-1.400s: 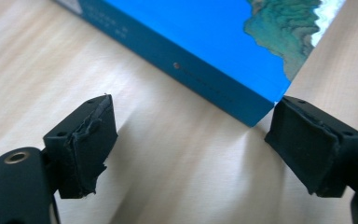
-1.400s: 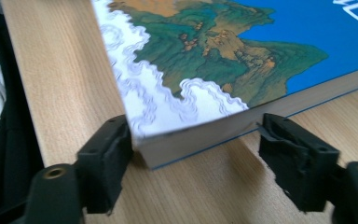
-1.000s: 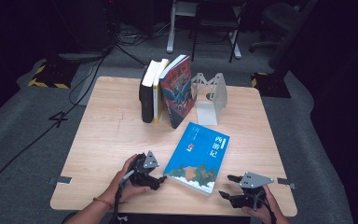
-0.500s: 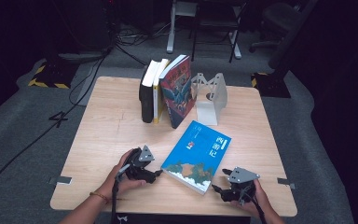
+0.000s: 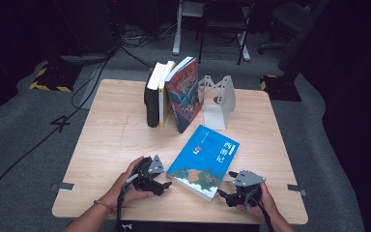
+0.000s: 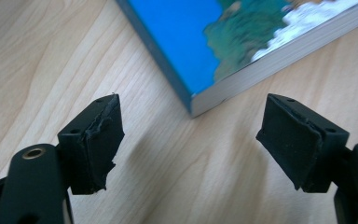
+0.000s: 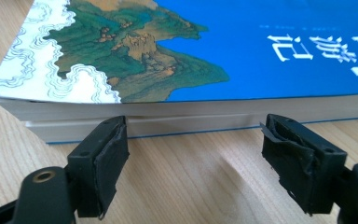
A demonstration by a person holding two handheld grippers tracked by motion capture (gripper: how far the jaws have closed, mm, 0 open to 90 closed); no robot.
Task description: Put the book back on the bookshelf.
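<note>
Since a second ago: right gripper (image 5: 223,194) drawn in from the counter's (image 5: 116,135) corner to the blue book's (image 5: 204,161) near corner, jaws just been opening, nothing between them. Left gripper (image 5: 166,185) barely shifted, parked just off the book's other near corner. Looks like a two-sided pickup being lined up. Both spread wide, empty, touching nothing. Book flat, just ahead of the right gripper (image 7: 196,149), page edge facing it; corner just beyond the left gripper (image 6: 191,140).
</note>
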